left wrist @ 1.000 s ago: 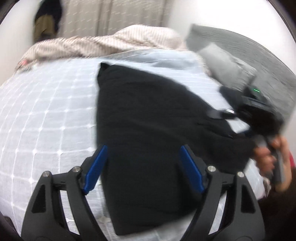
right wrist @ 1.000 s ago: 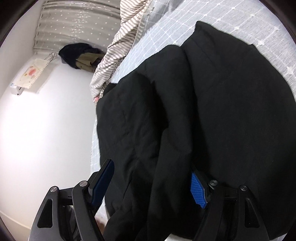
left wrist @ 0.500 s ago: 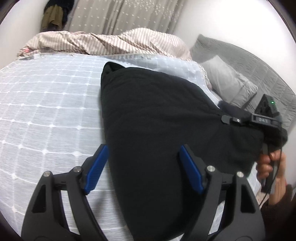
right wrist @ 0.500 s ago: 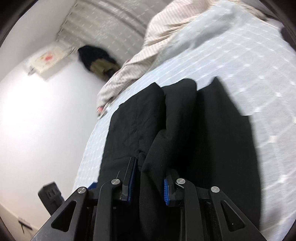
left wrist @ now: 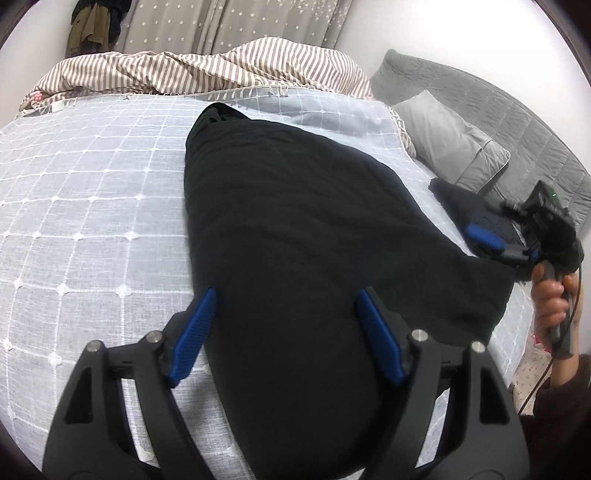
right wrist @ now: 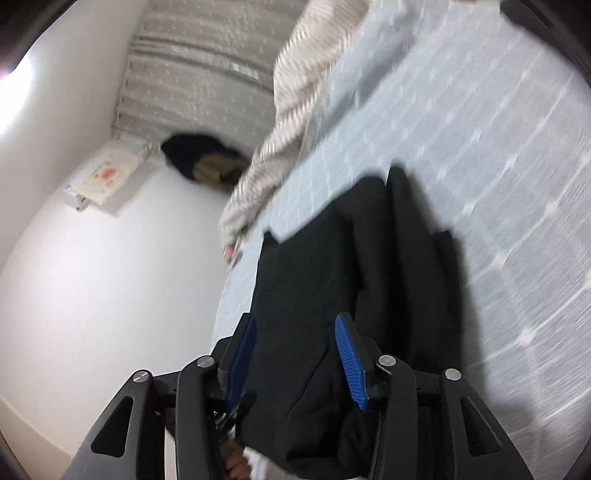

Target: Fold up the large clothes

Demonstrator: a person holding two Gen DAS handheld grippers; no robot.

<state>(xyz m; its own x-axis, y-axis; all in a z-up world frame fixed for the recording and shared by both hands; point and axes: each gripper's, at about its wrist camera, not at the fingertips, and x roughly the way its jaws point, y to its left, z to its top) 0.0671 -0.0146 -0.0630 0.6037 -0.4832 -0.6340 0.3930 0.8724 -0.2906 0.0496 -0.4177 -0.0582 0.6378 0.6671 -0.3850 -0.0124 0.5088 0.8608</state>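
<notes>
Both grippers gape now: right gripper released the black garment

The left wrist view looks from low and close over the bed's foot edge toward the taupe-striped duvet and star-dotted curtain, level. The right wrist view, rolled sideways and blurred, looks from near the bed's side along the same black folded garment, sharing duvet and curtain.
</notes>
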